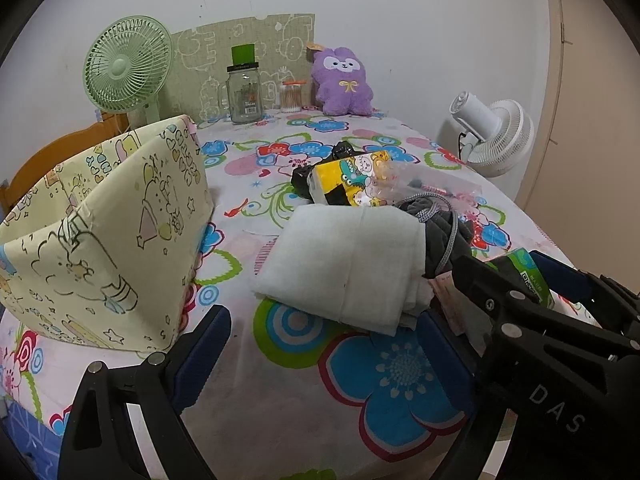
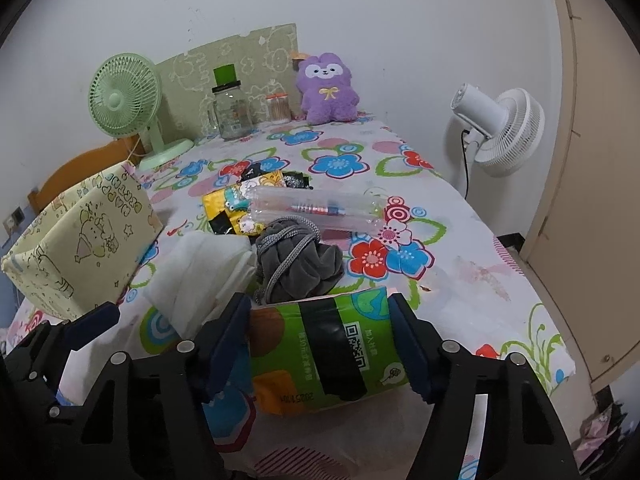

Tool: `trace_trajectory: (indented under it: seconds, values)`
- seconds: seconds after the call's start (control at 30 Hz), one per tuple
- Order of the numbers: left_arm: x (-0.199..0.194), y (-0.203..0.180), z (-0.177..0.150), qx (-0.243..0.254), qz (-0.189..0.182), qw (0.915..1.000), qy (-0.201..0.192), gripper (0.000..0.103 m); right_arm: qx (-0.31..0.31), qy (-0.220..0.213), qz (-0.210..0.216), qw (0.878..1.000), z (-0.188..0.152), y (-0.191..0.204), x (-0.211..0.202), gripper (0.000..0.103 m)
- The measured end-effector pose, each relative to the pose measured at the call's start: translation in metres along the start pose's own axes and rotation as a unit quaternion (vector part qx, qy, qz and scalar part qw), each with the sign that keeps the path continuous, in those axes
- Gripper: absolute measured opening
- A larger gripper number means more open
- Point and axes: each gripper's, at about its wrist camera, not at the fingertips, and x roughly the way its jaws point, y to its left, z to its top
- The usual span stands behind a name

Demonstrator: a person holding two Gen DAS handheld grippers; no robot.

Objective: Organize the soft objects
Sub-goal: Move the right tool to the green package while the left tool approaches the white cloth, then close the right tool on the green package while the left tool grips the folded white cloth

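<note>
My right gripper [image 2: 320,324] is shut on a green tissue pack [image 2: 332,356] lying on the flowered tablecloth, one pad on each side. Behind the pack lie a grey drawstring pouch [image 2: 304,264] and a folded white cloth [image 2: 200,272]. My left gripper [image 1: 324,344] stands open just in front of the white cloth [image 1: 348,264], with nothing between its fingers. An open yellow fabric box [image 1: 100,240] stands at the left. A yellow cartoon tissue pack [image 1: 348,184] lies on a black bag farther back. A purple plush [image 1: 344,80] sits against the wall.
A clear plastic sleeve with pens [image 2: 320,208] lies beyond the pouch. At the back stand a green fan [image 1: 124,68], a glass jar [image 1: 242,92] and a cotton swab jar [image 1: 291,98]. A white fan [image 2: 500,128] stands off the right edge, beside a door.
</note>
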Motion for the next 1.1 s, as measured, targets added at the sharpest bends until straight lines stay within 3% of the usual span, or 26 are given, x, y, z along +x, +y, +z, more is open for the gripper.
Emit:
trace_trajectory:
  seconds: [0.43, 0.77, 0.97, 1.1]
  values:
    - [0.008, -0.005, 0.025, -0.002, -0.003, 1.0, -0.009, 0.095, 0.01, -0.024, -0.005, 1.0, 0.021, -0.004, -0.001, 0.066]
    - [0.031, -0.002, 0.036, -0.011, -0.018, 0.9997, 0.014, 0.094, 0.01, -0.023, -0.009, 1.0, 0.032, -0.004, 0.012, 0.066]
    - [0.037, 0.001, 0.038, -0.025, -0.022, 0.9993, 0.016, 0.074, 0.011, -0.019, -0.011, 1.0, 0.035, -0.002, 0.019, 0.066]
    - [0.034, -0.002, 0.039, -0.014, -0.033, 0.9992, 0.015, 0.053, 0.012, -0.018, -0.012, 1.0, 0.037, -0.001, 0.02, 0.066]
